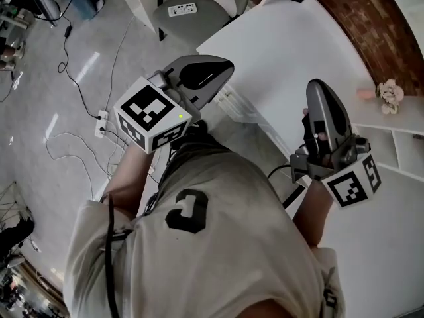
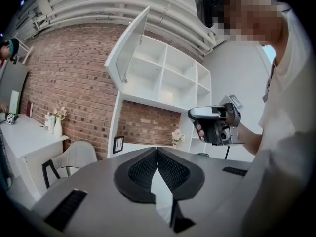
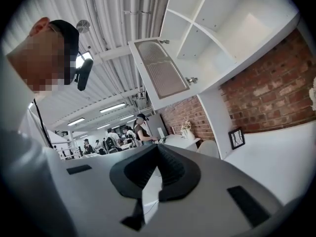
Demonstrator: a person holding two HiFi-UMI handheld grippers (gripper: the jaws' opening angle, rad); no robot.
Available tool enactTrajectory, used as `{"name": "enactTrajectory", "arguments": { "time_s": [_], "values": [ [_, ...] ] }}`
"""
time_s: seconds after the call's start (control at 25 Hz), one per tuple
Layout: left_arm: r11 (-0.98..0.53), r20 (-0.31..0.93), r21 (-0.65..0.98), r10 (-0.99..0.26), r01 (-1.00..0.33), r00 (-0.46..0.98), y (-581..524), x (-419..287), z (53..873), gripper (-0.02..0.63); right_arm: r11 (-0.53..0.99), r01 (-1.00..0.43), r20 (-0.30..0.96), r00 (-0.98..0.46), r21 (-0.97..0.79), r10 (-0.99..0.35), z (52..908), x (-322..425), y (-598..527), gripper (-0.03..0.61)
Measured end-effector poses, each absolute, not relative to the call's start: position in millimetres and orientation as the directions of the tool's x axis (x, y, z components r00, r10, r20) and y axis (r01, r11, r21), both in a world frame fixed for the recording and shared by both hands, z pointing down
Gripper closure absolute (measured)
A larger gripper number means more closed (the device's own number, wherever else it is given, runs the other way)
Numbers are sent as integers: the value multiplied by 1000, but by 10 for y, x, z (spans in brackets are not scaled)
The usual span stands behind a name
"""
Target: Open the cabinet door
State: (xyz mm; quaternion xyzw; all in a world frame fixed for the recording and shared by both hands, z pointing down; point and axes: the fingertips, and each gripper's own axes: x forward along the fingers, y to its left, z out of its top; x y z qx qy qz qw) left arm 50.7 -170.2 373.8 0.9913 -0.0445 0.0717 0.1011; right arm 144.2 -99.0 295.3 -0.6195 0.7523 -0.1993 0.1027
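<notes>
Both jaw pairs closed, nothing held: left gripper (image 2: 157,157), right gripper (image 3: 157,154). The cabinet door (image 3: 160,73) stands swung up, open, on the wall shelf unit (image 3: 232,19), well apart from both. Task looks done

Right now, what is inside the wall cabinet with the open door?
The cabinet, its door open, shows only bare white compartments; those at the far right are seen too narrowly to check.

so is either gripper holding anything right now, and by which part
Nothing is held: the left gripper and right gripper both have jaws shut together, empty. The white cabinet door stands open, untouched.
</notes>
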Motion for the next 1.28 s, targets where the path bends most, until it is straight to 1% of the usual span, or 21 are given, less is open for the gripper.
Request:
{"name": "enactTrajectory", "arguments": {
  "time_s": [0.36,0.48,0.76,0.92,1.08,1.28],
  "values": [
    [-985,160,166,-26,-52,987,-1014,770,3657,597,106,-882,61,-150,-459,-987,2972,1694,-184,552],
    [-987,160,153,-28,-53,987,-745,865,3622,597,82,-876,64,-127,-476,-990,3040,1834,110,552],
    [-988,198,145,-30,-59,980,-87,1012,3603,597,111,-867,45,-151,-486,-987,3043,2002,682,552],
    [-988,222,126,-54,-84,974,111,1096,3574,597,145,-847,34,-188,-512,-982,3073,2102,831,552],
    [-987,241,90,-106,-131,965,89,1060,3486,597,165,-832,26,-210,-529,-977,3075,2182,846,552],
    [-979,224,72,-170,-190,960,-153,948,3423,597,168,-847,27,-210,-504,-977,3042,2199,729,552]
  ]
}}
